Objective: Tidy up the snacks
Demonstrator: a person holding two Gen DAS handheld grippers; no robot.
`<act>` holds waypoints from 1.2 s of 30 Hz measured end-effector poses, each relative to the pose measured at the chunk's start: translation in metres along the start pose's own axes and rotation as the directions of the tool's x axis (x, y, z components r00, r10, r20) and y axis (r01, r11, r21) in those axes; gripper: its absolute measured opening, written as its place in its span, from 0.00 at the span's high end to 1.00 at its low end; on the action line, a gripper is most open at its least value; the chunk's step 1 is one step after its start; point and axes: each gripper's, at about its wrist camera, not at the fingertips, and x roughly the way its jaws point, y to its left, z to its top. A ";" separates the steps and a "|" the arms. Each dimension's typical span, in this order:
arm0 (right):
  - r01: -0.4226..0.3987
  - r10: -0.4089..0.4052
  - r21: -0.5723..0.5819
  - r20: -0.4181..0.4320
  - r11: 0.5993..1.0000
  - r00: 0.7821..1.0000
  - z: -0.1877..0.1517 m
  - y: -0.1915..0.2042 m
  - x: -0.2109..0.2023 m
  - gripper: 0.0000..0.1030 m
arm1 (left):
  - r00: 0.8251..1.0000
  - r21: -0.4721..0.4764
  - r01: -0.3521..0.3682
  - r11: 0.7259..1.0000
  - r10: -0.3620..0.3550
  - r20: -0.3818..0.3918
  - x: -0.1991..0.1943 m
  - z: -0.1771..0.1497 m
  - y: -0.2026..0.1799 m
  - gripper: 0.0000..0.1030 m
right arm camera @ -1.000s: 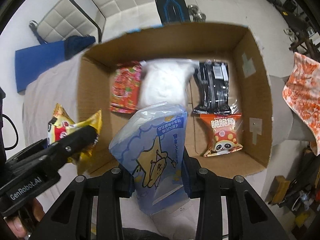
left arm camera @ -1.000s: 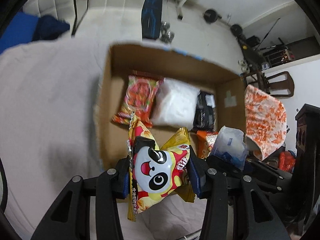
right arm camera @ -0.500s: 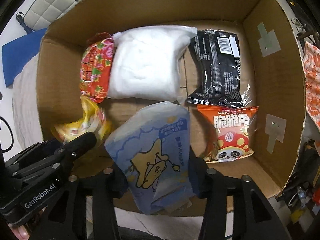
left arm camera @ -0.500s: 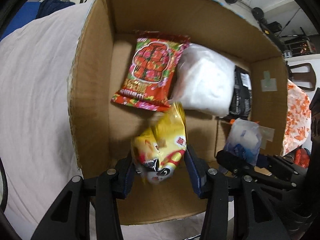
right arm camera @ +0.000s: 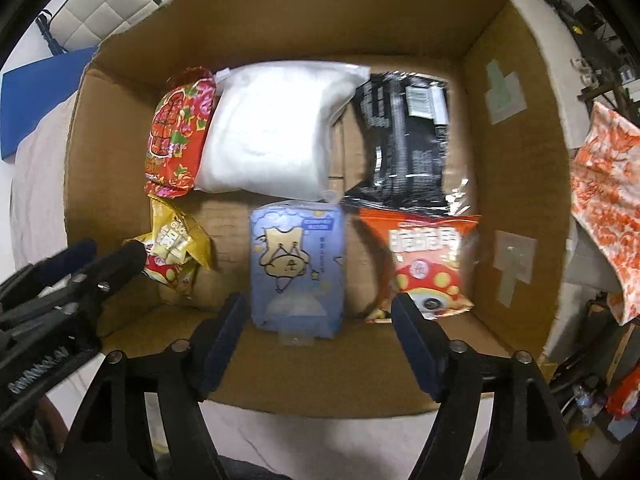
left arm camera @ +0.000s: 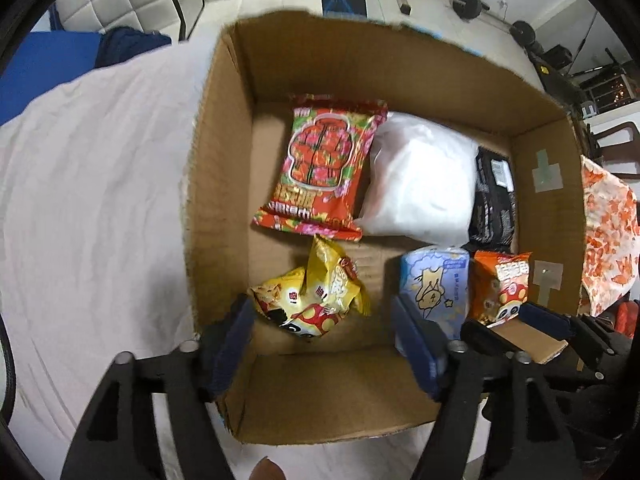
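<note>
Lifting both claws straight up would be my advice, so the spread fingers snag nothing. The left gripper point(left arm camera: 322, 344) gapes around the yellow bag point(left arm camera: 310, 302); the right gripper point(right arm camera: 318, 340) gapes before the blue packet point(right arm camera: 298, 268). Both now lie in the box point(right arm camera: 516, 160)'s near row; half a second ago each was still pinched.

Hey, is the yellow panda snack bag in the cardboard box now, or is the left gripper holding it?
In the box. The yellow panda bag lies crumpled on the cardboard box floor, and the left gripper is open around it.
</note>
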 end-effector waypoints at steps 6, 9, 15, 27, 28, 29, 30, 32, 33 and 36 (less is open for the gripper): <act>0.040 -0.039 -0.005 0.084 0.999 0.996 -0.011 -0.013 -0.021 0.07 | 0.996 0.016 -0.031 0.999 0.029 0.085 -0.027 -0.006 -0.008 0.07; 0.056 -0.055 0.000 0.136 0.998 0.989 -0.015 -0.018 -0.039 0.00 | 0.989 0.025 -0.073 0.997 0.069 0.132 -0.041 -0.011 -0.013 0.07; 0.034 -0.037 0.019 0.202 0.999 0.979 -0.024 -0.039 -0.070 0.00 | 0.973 0.019 -0.102 0.995 0.096 0.209 -0.059 -0.019 -0.030 0.07; 0.043 -0.050 0.028 0.327 0.999 0.944 -0.061 -0.056 -0.122 0.00 | 0.944 0.015 -0.118 0.993 0.107 0.311 -0.107 -0.048 -0.054 0.07; 0.043 -0.049 0.026 0.337 0.999 0.940 -0.067 -0.056 -0.129 0.00 | 0.941 0.018 -0.118 0.993 0.105 0.322 -0.114 -0.053 -0.056 0.07; 0.041 -0.047 0.024 0.351 0.999 0.935 -0.073 -0.056 -0.136 0.00 | 0.938 0.024 -0.116 0.993 0.101 0.332 -0.121 -0.059 -0.059 0.07; 0.040 -0.047 0.028 0.374 0.999 0.926 -0.083 -0.057 -0.148 0.00 | 0.933 0.029 -0.118 0.993 0.101 0.345 -0.130 -0.065 -0.061 0.07; 0.045 -0.055 0.033 0.414 0.998 0.909 -0.100 -0.056 -0.167 0.00 | 0.925 0.028 -0.120 0.992 0.102 0.365 -0.145 -0.077 -0.062 0.07; 0.051 -0.061 0.035 0.443 0.998 0.894 -0.114 -0.055 -0.181 0.00 | 0.917 0.034 -0.118 0.992 0.096 0.387 -0.157 -0.086 -0.064 0.07; 0.055 -0.075 0.054 0.500 0.997 0.863 -0.145 -0.055 -0.215 0.00 | 0.898 0.036 -0.123 0.992 0.096 0.429 -0.184 -0.108 -0.065 0.07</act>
